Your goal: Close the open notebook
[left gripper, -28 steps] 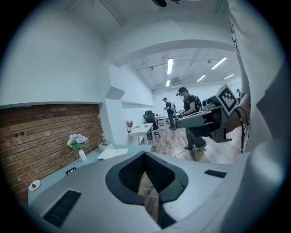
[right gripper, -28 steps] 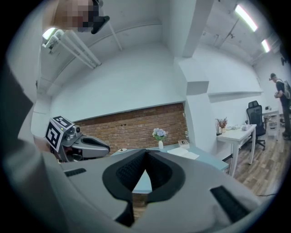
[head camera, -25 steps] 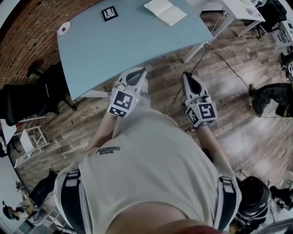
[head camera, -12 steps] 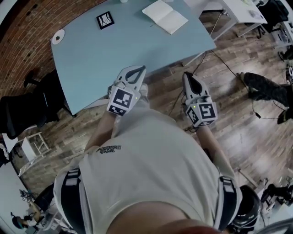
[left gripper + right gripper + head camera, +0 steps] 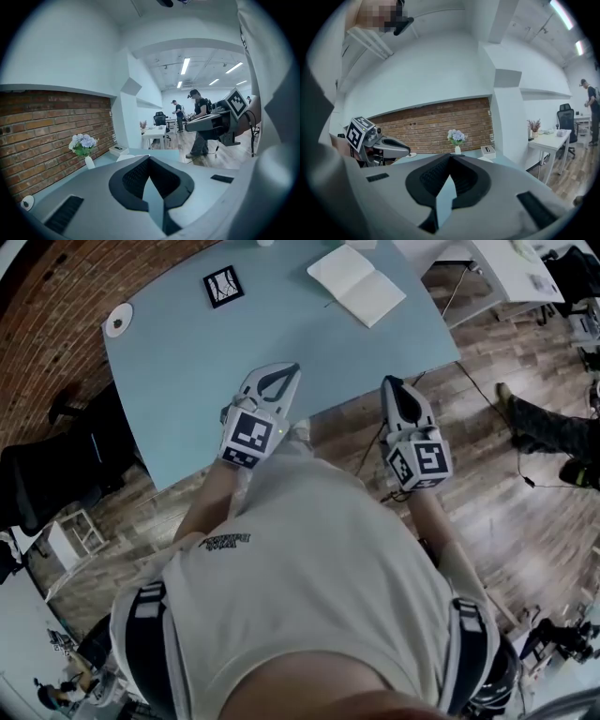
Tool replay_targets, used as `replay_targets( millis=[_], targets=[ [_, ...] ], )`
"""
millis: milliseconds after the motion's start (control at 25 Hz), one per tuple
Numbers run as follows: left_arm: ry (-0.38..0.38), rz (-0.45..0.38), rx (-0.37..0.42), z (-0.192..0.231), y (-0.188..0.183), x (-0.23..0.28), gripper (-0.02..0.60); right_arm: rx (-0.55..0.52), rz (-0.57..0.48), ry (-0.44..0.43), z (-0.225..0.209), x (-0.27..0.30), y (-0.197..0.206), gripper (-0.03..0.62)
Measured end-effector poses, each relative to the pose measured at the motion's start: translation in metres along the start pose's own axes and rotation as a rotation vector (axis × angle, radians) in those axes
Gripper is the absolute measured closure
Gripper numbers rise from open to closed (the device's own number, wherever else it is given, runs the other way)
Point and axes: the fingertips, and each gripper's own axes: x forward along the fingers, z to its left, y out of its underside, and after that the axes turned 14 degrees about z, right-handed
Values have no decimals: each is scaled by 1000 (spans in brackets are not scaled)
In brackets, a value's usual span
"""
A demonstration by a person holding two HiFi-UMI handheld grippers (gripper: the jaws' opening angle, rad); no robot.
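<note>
Open notebook (image 5: 356, 285) lies flat toward 1 o'clock on the blue table (image 5: 187, 362), pages too small for us to read. Our left tool (image 5: 279, 374) and right tool (image 5: 391, 388) hover by the table's 6 o'clock edge, well apart from the notebook. Both are closed tight with nothing in them. Our shirt hides most of both arms.
</note>
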Motion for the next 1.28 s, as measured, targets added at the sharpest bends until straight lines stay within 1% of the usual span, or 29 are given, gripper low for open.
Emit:
replay_targets(
  millis=[160,320,480,600,800,960,1160,1280],
  targets=[
    [-5,-4,-23,34,-2,13,572,-30,9,8,-3,30,-21,591],
    [-4,-11,-42,63,-3,24,572,-59,21,41,-8,55,-40,591],
    [-1,-15,-74,87,-1,33,572,-62,30,66,-16,76,-53,591],
    [8,-21,-78,97,0,36,572,-68,31,82,-20,87,-61,591],
    [10,-20,-84,102,2,41,572,-89,36,89,-24,97,-69,589],
    [-2,-8,-116,103,5,45,572,-82,42,72,-25,102,-67,589],
    [-35,13,-159,107,3,52,572,-76,52,9,-27,111,-64,589],
    [-42,15,-169,108,-1,55,572,-85,57,-22,-26,118,-62,591]
  ],
)
